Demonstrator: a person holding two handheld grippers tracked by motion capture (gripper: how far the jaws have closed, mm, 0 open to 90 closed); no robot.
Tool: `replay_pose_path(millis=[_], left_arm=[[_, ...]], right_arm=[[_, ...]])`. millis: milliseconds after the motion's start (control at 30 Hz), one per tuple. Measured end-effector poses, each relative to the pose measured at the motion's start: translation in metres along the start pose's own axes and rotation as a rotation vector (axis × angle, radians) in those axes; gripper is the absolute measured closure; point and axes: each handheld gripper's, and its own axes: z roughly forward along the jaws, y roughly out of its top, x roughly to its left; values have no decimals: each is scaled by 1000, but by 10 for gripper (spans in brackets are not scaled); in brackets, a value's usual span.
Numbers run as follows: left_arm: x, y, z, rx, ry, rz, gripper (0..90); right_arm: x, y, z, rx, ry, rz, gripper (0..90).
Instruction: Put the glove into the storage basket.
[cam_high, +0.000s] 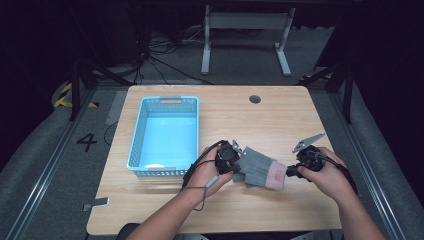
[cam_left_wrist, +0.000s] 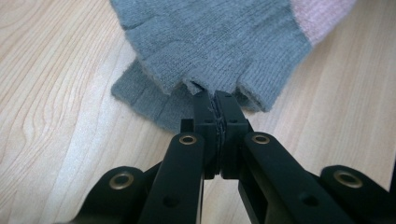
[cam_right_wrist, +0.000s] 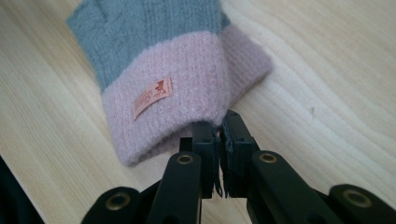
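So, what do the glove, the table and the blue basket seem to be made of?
Glove: knitted yarn, probably wool or acrylic, with visible ribbed stitches, a fuzzy pink cuff and a small sewn label. Table: light wood-grain top, matte, possibly laminate. Blue basket: likely moulded plastic, with lattice walls and a smooth, slightly shiny floor.

— What colours on the glove (cam_high: 257, 169)?
— Grey knit, with a pale pink cuff (cam_right_wrist: 187, 93) that carries a small orange label (cam_right_wrist: 152, 97).
— And the basket (cam_high: 142, 122)?
— Light blue plastic lattice.
— The worktop (cam_high: 280, 115)?
— Light wood grain, with one dark round hole (cam_high: 255, 99).
— The left gripper (cam_left_wrist: 215, 105) and right gripper (cam_right_wrist: 219, 133)?
— Black, with brass-coloured rivets.
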Motion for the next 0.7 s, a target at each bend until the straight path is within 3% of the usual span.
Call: replay_pose_path(millis=[367, 700], left_arm=[[-9, -5, -10, -18, 8, 4, 888], [-15, -7, -7, -5, 2, 12, 888]], right_arm=[[-5, 10, -1, -72, -41, -18, 862], [-14, 18, 8, -75, -45, -15, 863]])
